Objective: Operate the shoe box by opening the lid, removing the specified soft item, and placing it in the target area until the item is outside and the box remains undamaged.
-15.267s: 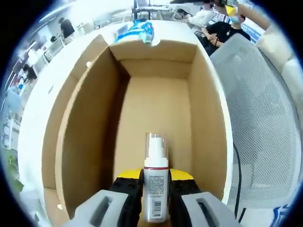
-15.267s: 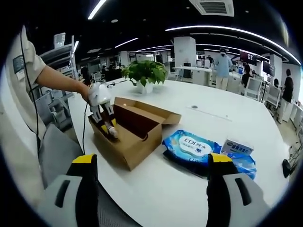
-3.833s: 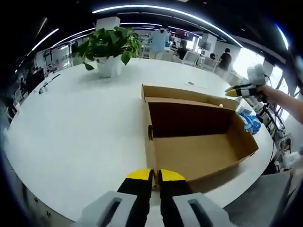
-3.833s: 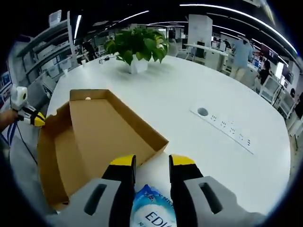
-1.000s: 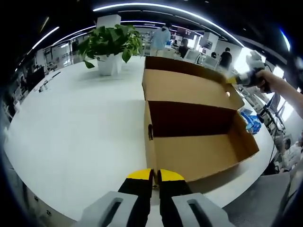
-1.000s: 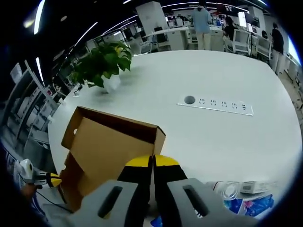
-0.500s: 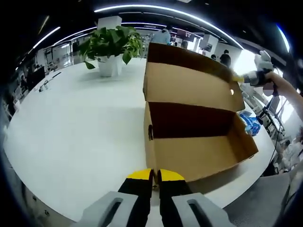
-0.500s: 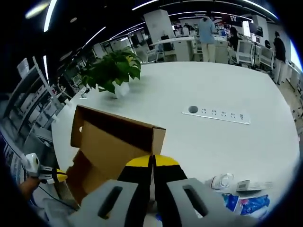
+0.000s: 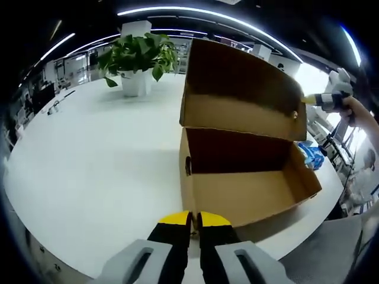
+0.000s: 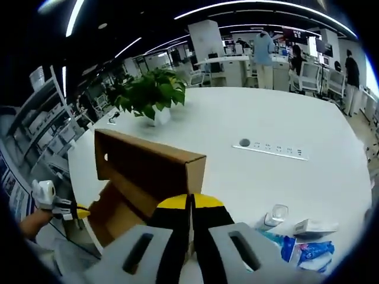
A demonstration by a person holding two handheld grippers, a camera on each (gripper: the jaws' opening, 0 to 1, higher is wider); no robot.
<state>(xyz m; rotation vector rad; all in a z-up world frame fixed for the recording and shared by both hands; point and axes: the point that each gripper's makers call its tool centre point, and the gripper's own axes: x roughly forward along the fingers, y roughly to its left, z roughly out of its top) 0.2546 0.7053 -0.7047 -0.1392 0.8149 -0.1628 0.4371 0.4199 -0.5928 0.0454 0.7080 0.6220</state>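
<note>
Tools first: your left tool [image 9: 190, 220] has its yellow-tipped jaws pinched tight on the near wall of the shoe box [image 9: 237, 192], at its top edge. That grip looks like an anchor, so the light cardboard does not slide across the white worktop [image 9: 89, 160] while the other end is worked. Your right tool [image 10: 190, 204] is likewise clamped narrow, on the front flap of the lid [image 10: 148, 157], and it holds the lid raised past upright and leaning over the box mouth. In the left gripper view the same tool [image 9: 312, 99] sits at the lid's far corner, your hand [image 9: 349, 106] behind it, which explains why the lid [image 9: 243, 89] stands propped rather than lying flat on the worktop.

Box interior, as far as the left gripper view shows it: bare cardboard floor, no item inside. Judgement: removal is done and the lid is being swung back towards closing, though the direction cannot be read from one moment.

Items outside the box, beyond the right tool on the worktop: blue soft pack [image 10: 308, 251], partly hidden at the edge of view, with a small white carton [image 10: 308, 226] and a clear-capped bottle [image 10: 273, 214] just beside it. The left gripper view catches a blue pack [image 9: 312, 155] past the box's far end.

Background: potted plant [image 9: 139, 56] well apart; socket strip [image 10: 272, 149] set in the worktop.

Caution: keep the lid pull gentle, since the hinge crease could tear.
</note>
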